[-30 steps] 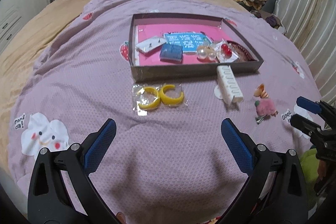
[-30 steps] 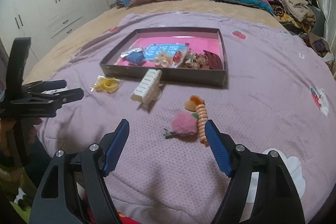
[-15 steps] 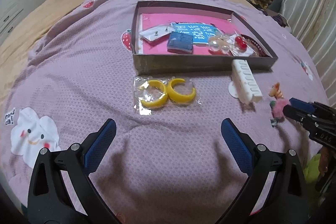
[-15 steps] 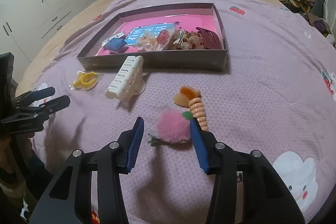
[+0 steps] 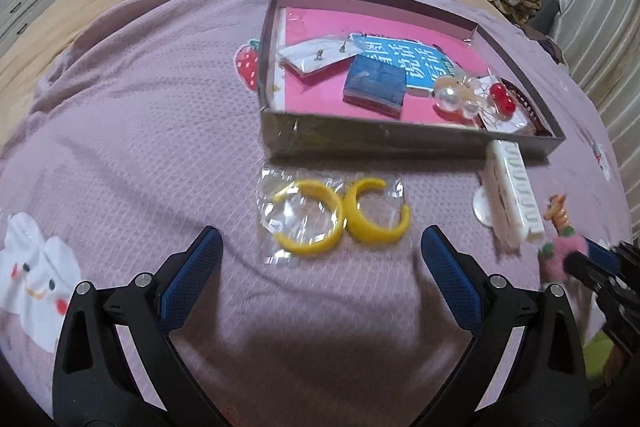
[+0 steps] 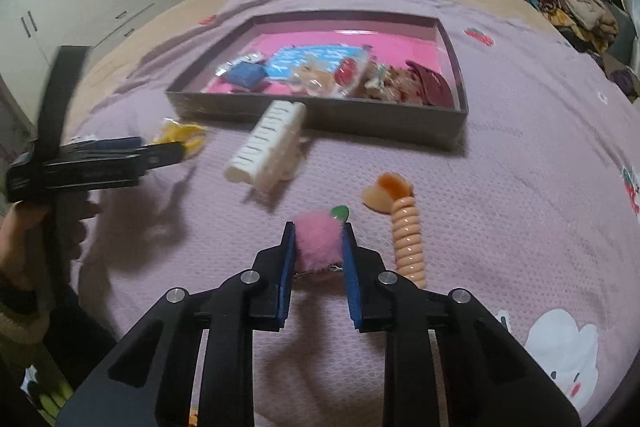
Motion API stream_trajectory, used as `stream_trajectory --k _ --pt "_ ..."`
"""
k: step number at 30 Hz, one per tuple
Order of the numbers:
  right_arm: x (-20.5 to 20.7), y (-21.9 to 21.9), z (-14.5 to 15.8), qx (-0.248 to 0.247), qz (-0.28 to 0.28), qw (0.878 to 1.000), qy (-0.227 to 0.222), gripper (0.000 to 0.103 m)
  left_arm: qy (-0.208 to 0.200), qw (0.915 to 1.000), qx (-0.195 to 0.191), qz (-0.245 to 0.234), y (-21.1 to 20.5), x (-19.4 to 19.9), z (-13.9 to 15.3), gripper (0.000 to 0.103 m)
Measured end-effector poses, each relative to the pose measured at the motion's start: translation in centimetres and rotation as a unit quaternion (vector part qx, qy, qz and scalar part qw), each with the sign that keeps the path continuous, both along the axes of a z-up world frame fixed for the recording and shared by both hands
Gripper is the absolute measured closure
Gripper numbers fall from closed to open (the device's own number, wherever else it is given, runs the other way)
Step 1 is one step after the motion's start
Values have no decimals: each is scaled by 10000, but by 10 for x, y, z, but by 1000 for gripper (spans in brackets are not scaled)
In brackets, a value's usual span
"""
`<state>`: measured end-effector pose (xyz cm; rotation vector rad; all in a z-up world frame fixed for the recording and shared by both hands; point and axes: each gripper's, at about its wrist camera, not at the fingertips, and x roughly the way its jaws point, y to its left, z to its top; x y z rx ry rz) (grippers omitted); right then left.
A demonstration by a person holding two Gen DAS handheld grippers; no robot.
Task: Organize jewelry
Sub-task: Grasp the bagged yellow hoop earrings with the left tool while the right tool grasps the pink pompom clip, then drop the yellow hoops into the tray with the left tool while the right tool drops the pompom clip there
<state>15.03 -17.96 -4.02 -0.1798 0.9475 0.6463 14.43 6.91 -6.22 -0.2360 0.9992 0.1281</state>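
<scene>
Two blue-padded fingers of the right gripper (image 6: 318,239) are pressing against either side of a pink pompom hair clip (image 6: 318,241), which is lying on the lilac bedspread (image 6: 500,163); the fluff is bulging slightly between the pads, so the clip is being grasped while still sitting on the cloth. A small green leaf is sticking out at its far end, and a bit of metal clip is showing under the pompom. Just to the right, an orange spiral hair tie (image 6: 406,231) with a peach-coloured charm is lying nearly alongside the gripper's right finger, close to it but apart. A white claw clip (image 6: 266,145) is lying farther off to the left, its far end almost touching the near wall of the grey tray (image 6: 384,125).

Inside the tray, on its pink lining, a blue box (image 5: 376,85), a blue printed card (image 5: 404,61), pearl beads (image 5: 454,99) and red cherry beads (image 5: 503,97) are sitting together with some clear packets.

On the cloth in front of the tray, a pair of yellow hoop earrings (image 5: 340,223) is lying in a clear bag. The left gripper (image 5: 322,259) is hovering just short of them, its jaws spread wide and holding nothing.

Folded quilts and clothes are piling up at the far end of the bed.
</scene>
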Motion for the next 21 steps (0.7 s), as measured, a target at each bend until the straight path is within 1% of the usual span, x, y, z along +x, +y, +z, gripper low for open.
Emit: stream_trajectory --k 2,5,6,7,11,13,14,21 --pt "-1 0 5 63 11 10000 -19 82 -5 10000 69 -29 -2 4 0 10" --pt "-3 -1 12 145 15 9999 -58 82 25 9996 275 -73 -6 12 -1 11" --pt "-4 -1 15 173 15 9998 -75 82 56 9994 335 -103 -9 14 -3 17" --pt "-5 -1 18 197 13 9998 -89 82 80 9992 382 -131 -11 15 -5 20" --pt "-6 -2 28 303 1 9994 -142 82 102 9981 576 -212 -16 16 -8 23" --pt "-6 -2 34 362 5 9992 -176 82 91 9983 532 -212 -14 14 -6 26" --pt "-7 -2 37 385 16 9991 -194 82 76 9984 510 -211 -13 13 -3 30" --pt "-10 5 55 507 151 9980 -346 82 -60 9994 270 -187 -2 -3 15 31"
